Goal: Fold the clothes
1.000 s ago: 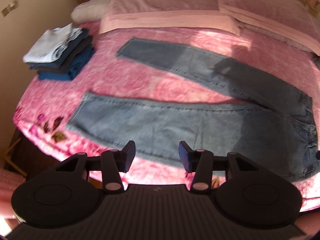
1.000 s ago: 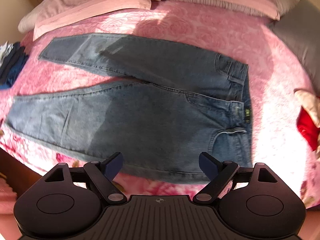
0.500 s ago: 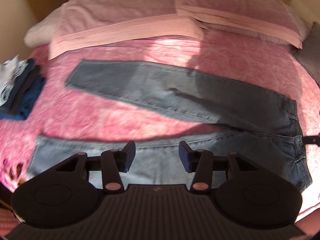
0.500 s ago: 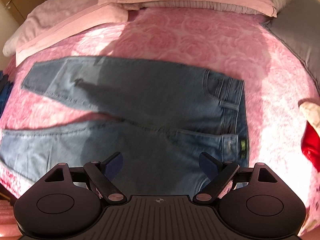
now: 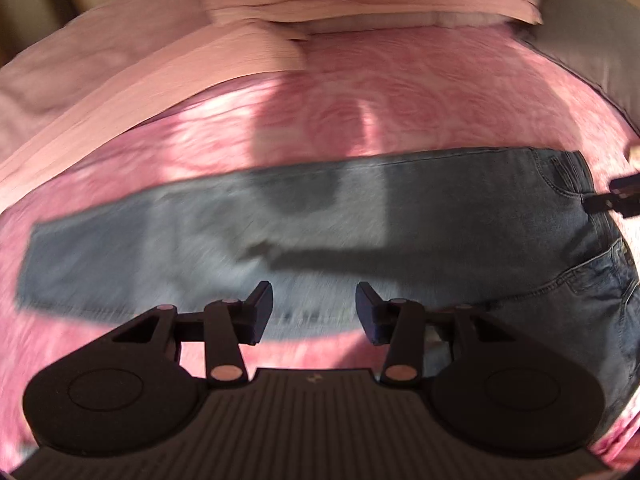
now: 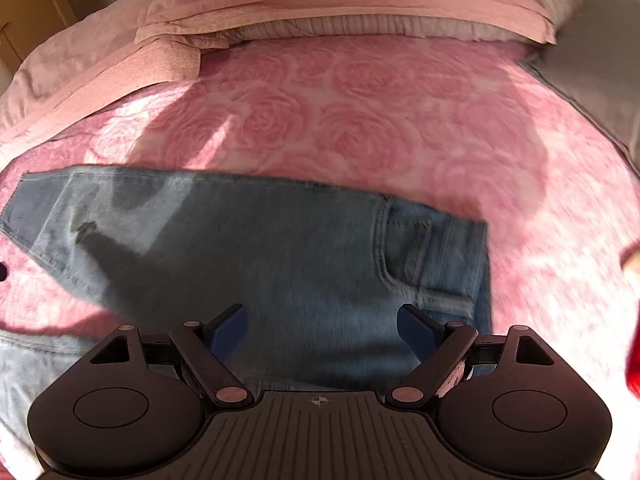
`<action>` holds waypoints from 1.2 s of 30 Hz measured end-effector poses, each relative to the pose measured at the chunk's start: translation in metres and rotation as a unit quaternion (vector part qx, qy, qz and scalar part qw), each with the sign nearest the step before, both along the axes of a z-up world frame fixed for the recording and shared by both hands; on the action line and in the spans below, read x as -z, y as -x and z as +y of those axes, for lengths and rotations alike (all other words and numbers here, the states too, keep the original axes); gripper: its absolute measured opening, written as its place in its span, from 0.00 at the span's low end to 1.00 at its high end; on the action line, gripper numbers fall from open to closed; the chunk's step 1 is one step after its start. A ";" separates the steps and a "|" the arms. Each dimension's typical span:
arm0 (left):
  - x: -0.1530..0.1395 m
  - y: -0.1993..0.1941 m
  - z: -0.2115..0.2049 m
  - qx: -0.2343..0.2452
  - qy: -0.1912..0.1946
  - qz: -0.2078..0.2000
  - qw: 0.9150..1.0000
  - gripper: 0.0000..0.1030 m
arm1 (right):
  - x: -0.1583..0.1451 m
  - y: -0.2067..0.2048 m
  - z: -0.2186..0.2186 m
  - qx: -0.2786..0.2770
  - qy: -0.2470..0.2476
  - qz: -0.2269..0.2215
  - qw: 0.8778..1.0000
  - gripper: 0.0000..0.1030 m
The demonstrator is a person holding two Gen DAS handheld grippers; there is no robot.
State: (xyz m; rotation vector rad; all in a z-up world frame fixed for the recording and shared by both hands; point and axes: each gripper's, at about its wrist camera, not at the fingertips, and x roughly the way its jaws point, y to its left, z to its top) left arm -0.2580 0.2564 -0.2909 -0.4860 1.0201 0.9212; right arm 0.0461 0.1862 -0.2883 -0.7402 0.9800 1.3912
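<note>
Pink rose-patterned bedspread (image 6: 360,120) fills both of your views, with pink pillows (image 6: 344,4) stacked along the head of the bed and a grey cushion (image 6: 596,60) off to the right. Your task piece, the blue jeans (image 6: 280,248), lies flat across the bed: its waistband sits to the right, the far leg stretches away to the left, and the near leg runs under your grippers. Sun and shadow fall in patches over the denim.

Your left gripper (image 5: 314,312) hangs above the far leg, near its lower edge. Its fingers (image 5: 260,312) have just been closing a little, yet they stand apart and no cloth is between them. That view is blurred, so fine detail of the leg is lost.

Your right gripper (image 6: 322,332) hovers over the seat of the jeans, close to the back pocket (image 6: 416,252). Its fingers (image 6: 416,332) are spread wide and grip nothing.
</note>
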 end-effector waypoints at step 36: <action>0.123 0.026 0.213 0.337 0.050 0.012 0.940 0.38 | 0.109 0.002 0.174 -0.316 0.075 -0.057 0.944 0.51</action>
